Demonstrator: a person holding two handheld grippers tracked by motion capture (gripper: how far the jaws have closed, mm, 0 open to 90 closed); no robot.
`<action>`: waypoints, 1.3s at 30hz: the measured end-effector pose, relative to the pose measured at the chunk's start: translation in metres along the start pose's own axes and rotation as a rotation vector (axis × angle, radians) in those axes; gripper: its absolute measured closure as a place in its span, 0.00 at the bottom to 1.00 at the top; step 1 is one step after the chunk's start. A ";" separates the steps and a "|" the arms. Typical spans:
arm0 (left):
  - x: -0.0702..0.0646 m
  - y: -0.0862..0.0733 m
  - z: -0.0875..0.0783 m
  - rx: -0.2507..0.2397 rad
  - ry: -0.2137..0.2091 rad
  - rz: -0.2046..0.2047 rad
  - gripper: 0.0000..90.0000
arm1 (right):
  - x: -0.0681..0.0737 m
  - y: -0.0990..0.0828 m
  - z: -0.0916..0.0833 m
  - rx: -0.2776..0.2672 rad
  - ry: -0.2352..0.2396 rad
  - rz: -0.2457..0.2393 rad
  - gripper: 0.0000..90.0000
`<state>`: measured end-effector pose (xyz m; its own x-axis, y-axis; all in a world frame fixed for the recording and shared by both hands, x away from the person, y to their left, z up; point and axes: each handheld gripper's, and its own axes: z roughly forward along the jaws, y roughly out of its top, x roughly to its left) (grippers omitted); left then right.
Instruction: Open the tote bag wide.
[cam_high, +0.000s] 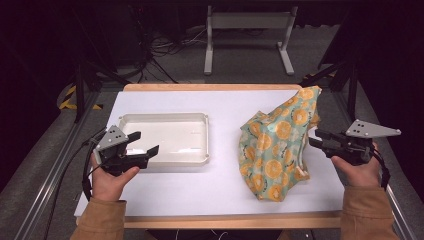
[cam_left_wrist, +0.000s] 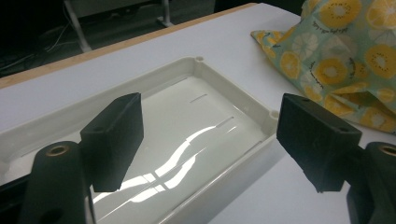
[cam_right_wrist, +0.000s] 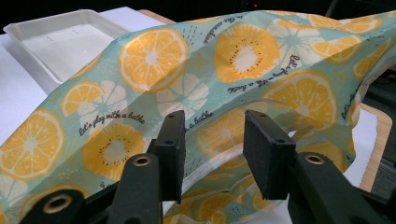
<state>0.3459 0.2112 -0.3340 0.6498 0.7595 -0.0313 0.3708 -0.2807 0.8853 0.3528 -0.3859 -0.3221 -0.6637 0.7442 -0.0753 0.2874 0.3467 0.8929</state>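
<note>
Your right claw (cam_high: 316, 138) sits at the edge of the teal fabric bag printed with orange citrus slices (cam_high: 278, 150), which lies crumpled on the right half of the white desk (cam_high: 220, 185), well apart from the shallow white plastic tray (cam_high: 200, 161) on the left. The risk, as I judge it, is that you close on a single loose layer: the cloth would then slide or bunch, and the bag would drag across the desk instead of lifting. Its far corner already hangs past the desk's back edge, so a careless pull could tip it off.

In the right gripper view the right claw (cam_right_wrist: 212, 154) is partly open, its pads just before the bag's folded rim (cam_right_wrist: 224, 163), clamping nothing. Your left claw (cam_high: 141, 142) stands wide open and empty, hovering over the tray's near-left corner (cam_left_wrist: 261, 140).
</note>
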 end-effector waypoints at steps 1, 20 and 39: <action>0.000 0.001 0.000 -0.003 -0.004 -0.002 0.26 | 0.000 0.000 -0.001 -0.009 0.009 -0.001 0.66; -0.004 0.003 0.002 0.025 -0.018 -0.009 0.25 | 0.001 -0.001 0.002 -0.003 0.027 0.009 0.37; -0.005 0.002 0.009 0.051 -0.011 0.008 0.25 | -0.002 -0.017 0.031 0.066 0.100 0.040 0.19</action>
<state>0.3492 0.2015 -0.3366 0.6603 0.7504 -0.0296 0.3985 -0.3167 0.8607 0.3708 -0.3757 -0.3509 -0.7153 0.6988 0.0078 0.3580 0.3569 0.8628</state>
